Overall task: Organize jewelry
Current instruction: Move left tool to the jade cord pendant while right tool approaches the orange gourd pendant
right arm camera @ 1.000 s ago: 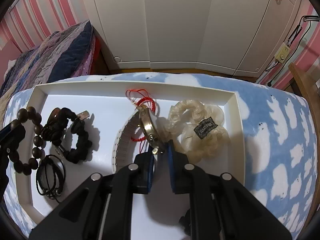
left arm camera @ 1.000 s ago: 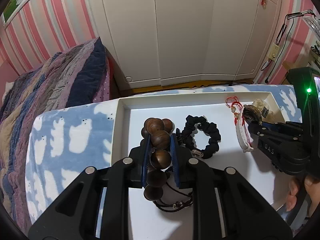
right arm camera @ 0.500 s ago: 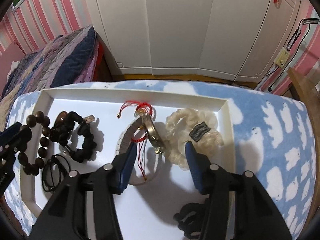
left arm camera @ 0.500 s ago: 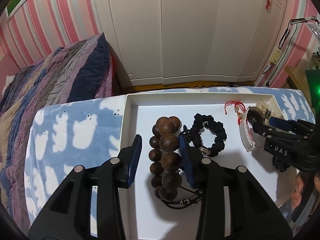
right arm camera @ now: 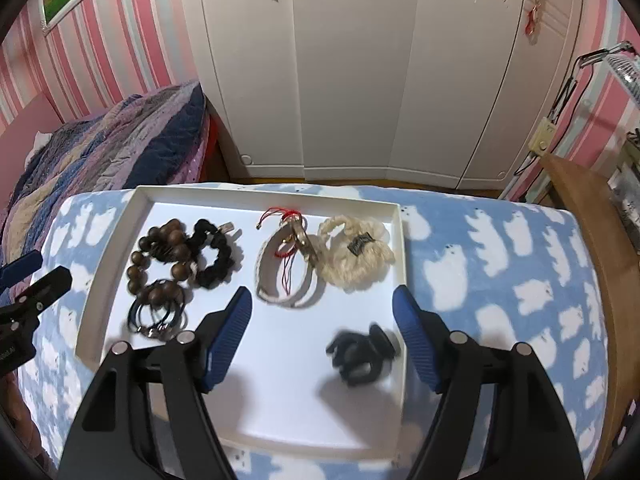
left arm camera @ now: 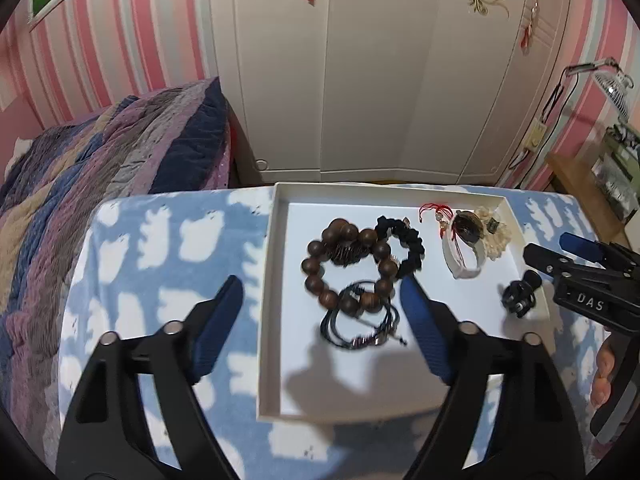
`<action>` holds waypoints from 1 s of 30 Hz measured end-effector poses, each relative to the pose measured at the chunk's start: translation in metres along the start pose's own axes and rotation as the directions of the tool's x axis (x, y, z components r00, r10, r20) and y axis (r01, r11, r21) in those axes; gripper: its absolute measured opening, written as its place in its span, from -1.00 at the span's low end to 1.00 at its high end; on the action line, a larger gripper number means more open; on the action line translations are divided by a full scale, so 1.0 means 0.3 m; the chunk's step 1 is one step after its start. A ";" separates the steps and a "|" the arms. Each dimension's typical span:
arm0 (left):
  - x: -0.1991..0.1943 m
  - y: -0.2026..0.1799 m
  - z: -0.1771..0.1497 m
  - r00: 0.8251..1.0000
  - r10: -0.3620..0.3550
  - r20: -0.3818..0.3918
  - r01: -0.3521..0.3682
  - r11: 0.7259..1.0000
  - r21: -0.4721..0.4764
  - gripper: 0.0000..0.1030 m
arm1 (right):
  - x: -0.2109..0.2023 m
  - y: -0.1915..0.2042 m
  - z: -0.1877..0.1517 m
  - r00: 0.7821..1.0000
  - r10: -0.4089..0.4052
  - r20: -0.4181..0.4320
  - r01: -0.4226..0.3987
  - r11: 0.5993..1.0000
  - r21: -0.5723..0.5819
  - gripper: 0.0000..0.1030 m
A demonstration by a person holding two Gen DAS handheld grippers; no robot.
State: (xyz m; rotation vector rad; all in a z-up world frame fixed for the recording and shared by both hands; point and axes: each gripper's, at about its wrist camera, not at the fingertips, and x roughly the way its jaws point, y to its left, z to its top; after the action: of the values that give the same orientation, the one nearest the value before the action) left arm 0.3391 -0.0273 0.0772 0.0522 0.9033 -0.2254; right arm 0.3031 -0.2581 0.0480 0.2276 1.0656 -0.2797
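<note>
Home bedroom, quilted bed [left arm camera: 112,152], white wardrobe [left arm camera: 372,68]

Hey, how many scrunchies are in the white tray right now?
2: a black scrunchie beside the wooden bead bracelet at left, and a cream scrunchie by the tray's right wall. None looks hidden.

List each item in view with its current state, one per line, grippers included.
Left gripper: jaws opening, nothing between them.
Right gripper: jaws opening, empty.
White tray: holding all the jewelry.
Wooden bead bracelet: lying flat, released.
Black scrunchie: beside the beads.
Black cord bracelet: overlapped by beads.
White bangle: lying, red string across it.
Cream scrunchie: resting.
Black clip: blurred.
</note>
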 end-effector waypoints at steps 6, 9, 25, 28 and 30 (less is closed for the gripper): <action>-0.116 0.066 -0.097 1.000 0.008 0.028 -0.008 1.000 -0.004 0.74 | -0.137 0.015 -0.082 0.998 0.017 0.055 -0.016 1.000 -0.010 0.68; -0.175 0.094 -0.152 0.999 0.003 0.039 -0.002 1.000 -0.019 0.88 | -0.189 0.037 -0.121 0.997 0.015 0.076 -0.013 1.000 -0.026 0.68; -0.341 0.122 -0.433 0.995 0.081 0.061 -0.079 0.996 -0.030 0.94 | -0.349 -0.005 -0.385 0.991 0.010 0.132 -0.007 1.000 -0.025 0.68; -0.334 0.127 -0.490 0.996 0.079 0.035 -0.078 0.996 -0.032 0.94 | -0.340 -0.008 -0.458 0.995 0.022 0.092 -0.018 0.999 -0.044 0.68; -0.327 0.134 -0.517 0.997 0.076 0.014 -0.075 0.996 -0.039 0.94 | -0.328 -0.010 -0.496 0.998 0.026 0.060 -0.023 0.998 -0.050 0.68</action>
State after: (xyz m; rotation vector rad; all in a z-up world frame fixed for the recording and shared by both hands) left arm 0.1694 0.0504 0.0560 0.0487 0.8880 -0.1377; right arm 0.1343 -0.2024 0.0653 0.1866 1.0083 -0.2369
